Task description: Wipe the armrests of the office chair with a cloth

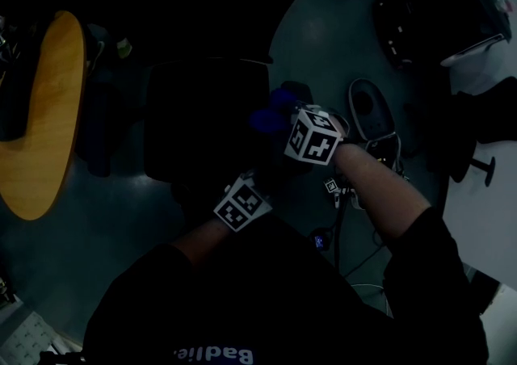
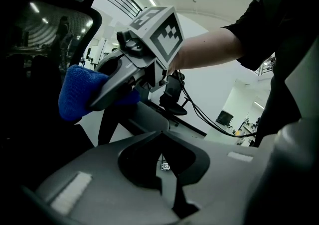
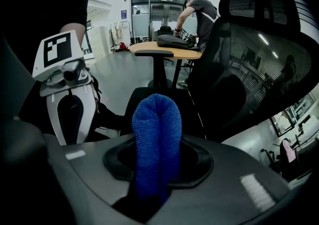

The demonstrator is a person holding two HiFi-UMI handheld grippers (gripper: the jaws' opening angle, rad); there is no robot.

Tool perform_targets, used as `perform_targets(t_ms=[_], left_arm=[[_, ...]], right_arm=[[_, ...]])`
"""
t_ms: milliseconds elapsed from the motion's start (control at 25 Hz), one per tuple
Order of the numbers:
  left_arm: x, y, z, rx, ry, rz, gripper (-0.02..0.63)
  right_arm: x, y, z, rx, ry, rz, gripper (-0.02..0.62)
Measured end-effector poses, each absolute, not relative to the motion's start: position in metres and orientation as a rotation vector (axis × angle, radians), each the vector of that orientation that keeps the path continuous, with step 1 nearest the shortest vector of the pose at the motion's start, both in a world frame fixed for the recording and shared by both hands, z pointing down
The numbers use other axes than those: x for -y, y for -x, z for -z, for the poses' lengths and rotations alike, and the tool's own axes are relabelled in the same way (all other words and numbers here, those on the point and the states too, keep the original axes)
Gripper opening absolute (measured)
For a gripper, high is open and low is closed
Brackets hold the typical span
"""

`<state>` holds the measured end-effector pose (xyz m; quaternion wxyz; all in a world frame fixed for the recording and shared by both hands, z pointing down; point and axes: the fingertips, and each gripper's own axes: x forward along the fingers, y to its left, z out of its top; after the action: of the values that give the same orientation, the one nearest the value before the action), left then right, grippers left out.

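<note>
Reference: office chair (image 1: pixel 206 125), as seen in the head view.

- Table (image 1: pixel 40 113): left of the chair.
- Cloth (image 3: pixel 157 139): between the closed jaws of the right gripper (image 3: pixel 152 199), at the chair's right edge.
- Left gripper (image 2: pixel 167 189): before the chair, nearer the person, jaws together on nothing.
- Cables (image 1: pixel 347 226): on the floor, right of the chair.

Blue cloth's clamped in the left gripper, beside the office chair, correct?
Not quite: the cloth is clamped in the right gripper, as the right gripper view shows. The left gripper holds nothing. The cloth is beside the chair.
</note>
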<state>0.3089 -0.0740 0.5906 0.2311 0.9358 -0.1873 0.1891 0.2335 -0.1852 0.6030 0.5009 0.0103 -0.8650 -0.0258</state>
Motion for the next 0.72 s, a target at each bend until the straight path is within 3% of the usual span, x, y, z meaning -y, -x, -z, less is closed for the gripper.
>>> perform_targets(t_ms=[720], left_arm=[[0.074,-0.306,-0.588,0.541,-2.573,-0.509,0.017]], right_arm=[[0.131,-0.239,-0.595,2.14,-0.038,-0.006,0.129]])
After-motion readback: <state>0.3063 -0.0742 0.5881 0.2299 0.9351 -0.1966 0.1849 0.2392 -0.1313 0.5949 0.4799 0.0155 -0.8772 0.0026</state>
